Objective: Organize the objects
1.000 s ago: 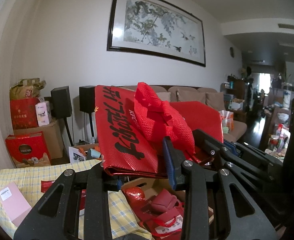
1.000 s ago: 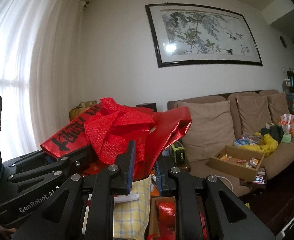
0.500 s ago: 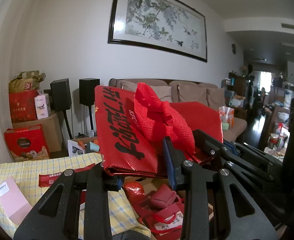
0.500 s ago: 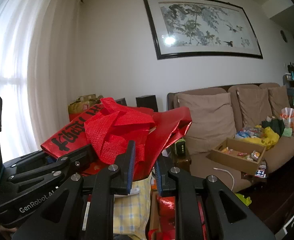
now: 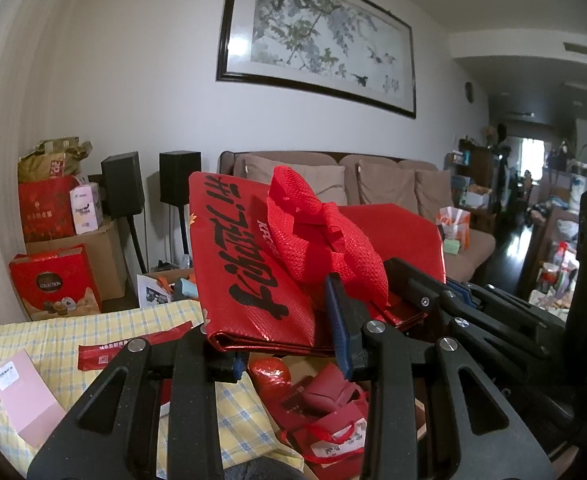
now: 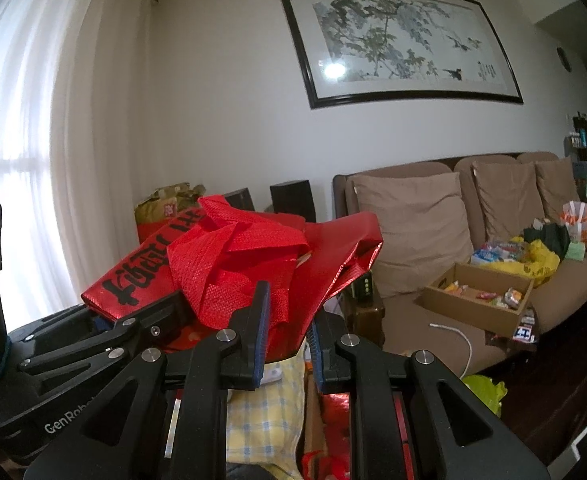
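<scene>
Folded red bag (image 5: pixel 253 276) held above the desk (image 5: pixel 53 340), left tongs (image 5: pixel 289 344) clamped on its folded edge, right tongs (image 6: pixel 287 332) pinching its opposite edge, red mesh handles (image 6: pixel 233 264) bunched between them

Left gripper (image 5: pixel 289 344): matte black speckled plastic, two triangular cut-out linkage arms, silver round screws at pivots, blue ribbed pads on fingers (image 5: pixel 339 320). Right gripper (image 6: pixel 287 330): same build, black arms, silver screws, blue pads. White "GenRobot" lettering on the left gripper's body in right view, blue cord at far left edge.
</scene>
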`<state>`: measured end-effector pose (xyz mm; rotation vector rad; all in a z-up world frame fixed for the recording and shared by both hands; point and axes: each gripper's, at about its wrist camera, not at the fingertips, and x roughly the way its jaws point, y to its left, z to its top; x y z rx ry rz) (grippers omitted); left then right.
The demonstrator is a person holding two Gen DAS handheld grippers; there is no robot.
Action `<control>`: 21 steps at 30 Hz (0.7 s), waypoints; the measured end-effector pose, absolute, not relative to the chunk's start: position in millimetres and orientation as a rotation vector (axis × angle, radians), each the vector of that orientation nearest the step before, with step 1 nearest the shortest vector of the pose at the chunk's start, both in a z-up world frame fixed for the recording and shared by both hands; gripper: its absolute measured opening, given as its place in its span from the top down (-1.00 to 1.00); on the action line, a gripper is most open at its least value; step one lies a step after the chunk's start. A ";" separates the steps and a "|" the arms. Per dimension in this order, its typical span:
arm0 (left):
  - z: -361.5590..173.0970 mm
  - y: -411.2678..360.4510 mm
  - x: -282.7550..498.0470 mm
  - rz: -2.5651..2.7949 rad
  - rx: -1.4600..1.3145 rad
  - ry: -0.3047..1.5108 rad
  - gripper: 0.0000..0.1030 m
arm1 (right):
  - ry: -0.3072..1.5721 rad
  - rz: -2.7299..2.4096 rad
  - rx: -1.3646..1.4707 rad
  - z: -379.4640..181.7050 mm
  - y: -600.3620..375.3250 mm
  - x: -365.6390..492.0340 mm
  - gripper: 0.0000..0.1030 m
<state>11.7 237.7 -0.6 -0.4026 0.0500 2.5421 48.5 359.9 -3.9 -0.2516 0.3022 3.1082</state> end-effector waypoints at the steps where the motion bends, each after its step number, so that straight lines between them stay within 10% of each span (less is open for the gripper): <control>1: -1.1 238.3 10.9 2.542 -0.408 0.052 0.39 | 0.303 3.107 -0.255 -4.4 359.8 47.9 0.67; 21: -16.8 253.1 -3.3 2.532 -0.518 0.121 0.39 | 0.378 3.057 -0.406 -21.9 373.6 26.1 0.67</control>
